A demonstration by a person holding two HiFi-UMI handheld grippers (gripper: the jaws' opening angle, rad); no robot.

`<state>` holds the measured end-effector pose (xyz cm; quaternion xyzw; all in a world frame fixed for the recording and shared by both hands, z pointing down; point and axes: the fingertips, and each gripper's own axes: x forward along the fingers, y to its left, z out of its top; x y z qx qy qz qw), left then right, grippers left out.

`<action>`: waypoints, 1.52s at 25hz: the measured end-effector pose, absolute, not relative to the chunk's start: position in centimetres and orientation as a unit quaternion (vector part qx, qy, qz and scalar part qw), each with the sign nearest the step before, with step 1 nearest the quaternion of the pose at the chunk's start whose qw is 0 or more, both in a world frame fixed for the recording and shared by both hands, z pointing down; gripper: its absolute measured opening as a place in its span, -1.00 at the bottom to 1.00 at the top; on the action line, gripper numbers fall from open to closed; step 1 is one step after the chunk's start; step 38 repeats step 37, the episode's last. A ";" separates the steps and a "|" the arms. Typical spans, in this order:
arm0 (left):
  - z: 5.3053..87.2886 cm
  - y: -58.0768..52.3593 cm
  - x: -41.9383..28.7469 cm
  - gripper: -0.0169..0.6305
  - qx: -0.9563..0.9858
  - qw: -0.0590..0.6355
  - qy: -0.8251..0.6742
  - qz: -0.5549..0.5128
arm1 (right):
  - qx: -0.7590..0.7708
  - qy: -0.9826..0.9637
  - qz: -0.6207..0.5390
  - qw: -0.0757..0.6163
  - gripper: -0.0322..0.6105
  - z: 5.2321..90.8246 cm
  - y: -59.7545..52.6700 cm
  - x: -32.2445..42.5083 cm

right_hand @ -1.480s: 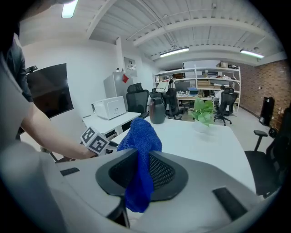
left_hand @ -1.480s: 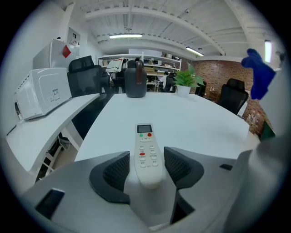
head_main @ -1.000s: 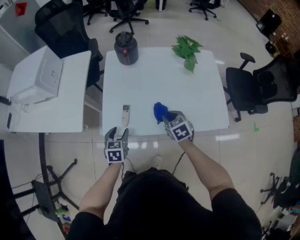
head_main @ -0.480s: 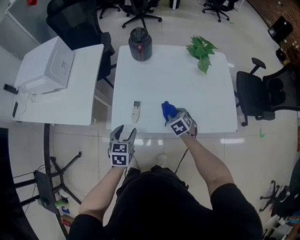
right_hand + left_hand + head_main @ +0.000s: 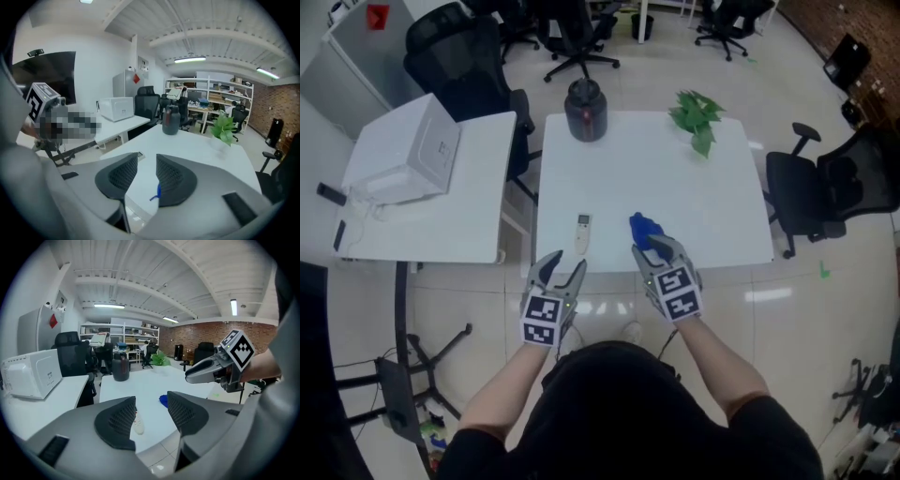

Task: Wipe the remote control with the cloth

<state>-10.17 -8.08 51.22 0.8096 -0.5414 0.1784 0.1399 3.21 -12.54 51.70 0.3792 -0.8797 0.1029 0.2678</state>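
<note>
Left tool (image 5: 563,266) at the table (image 5: 703,187) near edge, jaws wide yet closing, nothing between. Remote control (image 5: 583,232) flat just beyond. Blue cloth (image 5: 643,228) bunched to its right. Right tool (image 5: 660,247) at cloth's near side, jaws narrowly parted, gripping nothing.
</note>
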 end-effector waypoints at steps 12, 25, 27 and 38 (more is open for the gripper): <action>44.5 -4.6 -8.6 -0.95 0.865 0.076 -0.478 0.134 | 0.393 -0.901 0.080 0.167 -0.87 43.5 -5.2 -0.8; 43.7 -3.7 -7.3 -0.95 0.876 0.058 -0.458 0.137 | 0.393 -0.900 0.068 0.176 -0.88 43.1 -2.8 -2.3; 43.8 -3.6 -7.2 -0.95 0.876 0.058 -0.458 0.139 | 0.392 -0.900 0.065 0.178 -0.88 43.2 -2.7 -2.2; 43.7 -3.6 -6.8 -0.95 0.876 0.057 -0.457 0.142 | 0.391 -0.901 0.063 0.179 -0.88 42.7 -2.6 -2.2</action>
